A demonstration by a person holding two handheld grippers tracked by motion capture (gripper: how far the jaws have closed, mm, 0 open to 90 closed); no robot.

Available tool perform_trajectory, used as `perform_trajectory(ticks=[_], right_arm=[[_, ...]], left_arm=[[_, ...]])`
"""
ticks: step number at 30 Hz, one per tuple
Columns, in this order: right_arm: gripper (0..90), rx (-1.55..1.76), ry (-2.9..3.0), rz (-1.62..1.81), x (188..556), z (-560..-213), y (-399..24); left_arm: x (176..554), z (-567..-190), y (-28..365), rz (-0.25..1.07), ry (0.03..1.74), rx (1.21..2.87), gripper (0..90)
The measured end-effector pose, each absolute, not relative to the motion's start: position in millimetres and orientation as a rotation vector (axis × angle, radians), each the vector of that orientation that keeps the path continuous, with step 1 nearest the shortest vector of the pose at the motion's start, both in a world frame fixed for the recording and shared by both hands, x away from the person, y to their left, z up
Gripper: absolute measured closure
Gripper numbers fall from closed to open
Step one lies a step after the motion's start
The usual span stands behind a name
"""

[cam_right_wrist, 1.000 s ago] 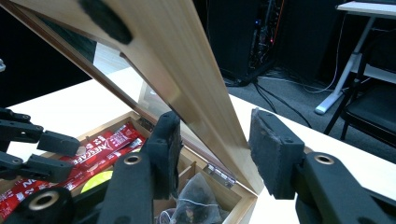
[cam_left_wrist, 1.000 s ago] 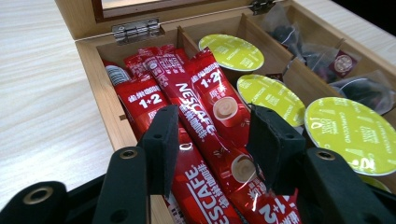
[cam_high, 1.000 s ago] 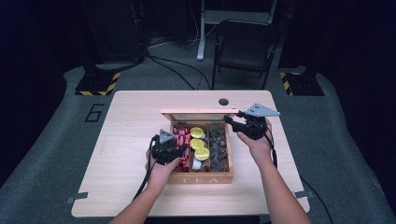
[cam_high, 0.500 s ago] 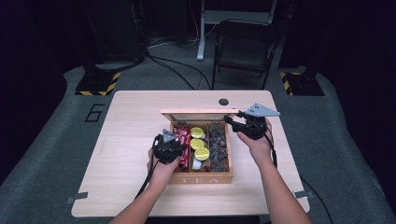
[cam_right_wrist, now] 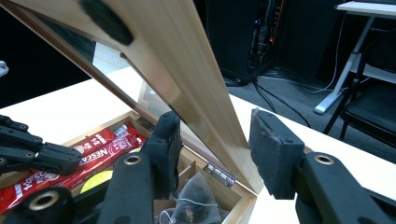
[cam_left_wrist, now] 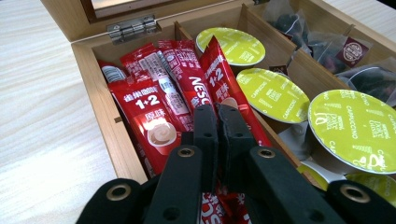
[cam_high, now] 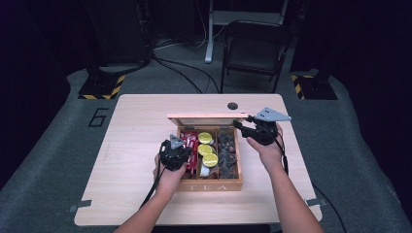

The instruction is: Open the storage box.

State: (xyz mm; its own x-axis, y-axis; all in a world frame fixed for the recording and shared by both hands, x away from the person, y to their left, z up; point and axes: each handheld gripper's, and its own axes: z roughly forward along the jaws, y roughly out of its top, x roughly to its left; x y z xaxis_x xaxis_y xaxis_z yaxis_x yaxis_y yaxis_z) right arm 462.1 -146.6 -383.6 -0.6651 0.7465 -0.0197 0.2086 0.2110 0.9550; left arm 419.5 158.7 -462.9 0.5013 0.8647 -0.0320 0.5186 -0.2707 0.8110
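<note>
The left hand-held gripper [cam_left_wrist: 217, 112] has its jaws pressed together, and whether a red coffee stick [cam_left_wrist: 229, 100] is pinched between them or they merely rest on it cannot be told; the tips sit right on top of the bundle of sticks in the box compartment just ahead of and below them. Just to the right of this hand-held gripper in its own view lie the green-lidded coffee capsules [cam_left_wrist: 273, 93], and farther right the dark tea bags [cam_left_wrist: 348, 51] in the last compartment. The right hand-held gripper [cam_right_wrist: 215, 154] stands with its jaws apart, one on each side of the raised wooden lid [cam_right_wrist: 187, 79]; the lid's edge passes between them without being clearly squeezed, so it looks steadied open rather than clamped. Below this hand-held gripper the wooden tea box [cam_high: 209, 184] rests on the worktop [cam_high: 131, 145], near the person. Judging by this, the box is already opened and held that way, and the reach into the sticks is under way; lifting one stick clear of the box seems not yet done, nor is closing the lid.
</note>
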Motion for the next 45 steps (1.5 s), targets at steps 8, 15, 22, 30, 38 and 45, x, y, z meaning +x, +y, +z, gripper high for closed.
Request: perform_trajectory(ticks=[8,15,22,30,38,45], right_arm=[[53.8,0.884,2.006,1.467,462.0,-383.6,-146.6],[53.8,0.885,2.005,1.468,462.1,-383.6,-146.5],[53.8,0.884,2.005,1.467,462.1,-383.6,-146.5],[53.8,0.882,2.008,1.464,461.9,-383.5,-146.6],[53.7,0.882,2.005,1.460,461.4,-383.4,-146.2],[53.7,0.884,2.000,1.459,461.2,-383.5,-145.9]], left_arm=[[417.6,-458.6,162.9,0.538,1.146,1.897,87.6],[414.8,-455.9,163.6,0.514,1.153,1.869,87.9],[411.6,-450.3,168.4,0.512,1.145,1.859,87.9],[403.3,-443.2,182.0,0.524,1.115,1.875,87.9],[393.4,-437.9,201.0,0.519,1.126,1.857,87.9],[381.1,-429.5,231.1,0.528,1.138,1.835,87.9]])
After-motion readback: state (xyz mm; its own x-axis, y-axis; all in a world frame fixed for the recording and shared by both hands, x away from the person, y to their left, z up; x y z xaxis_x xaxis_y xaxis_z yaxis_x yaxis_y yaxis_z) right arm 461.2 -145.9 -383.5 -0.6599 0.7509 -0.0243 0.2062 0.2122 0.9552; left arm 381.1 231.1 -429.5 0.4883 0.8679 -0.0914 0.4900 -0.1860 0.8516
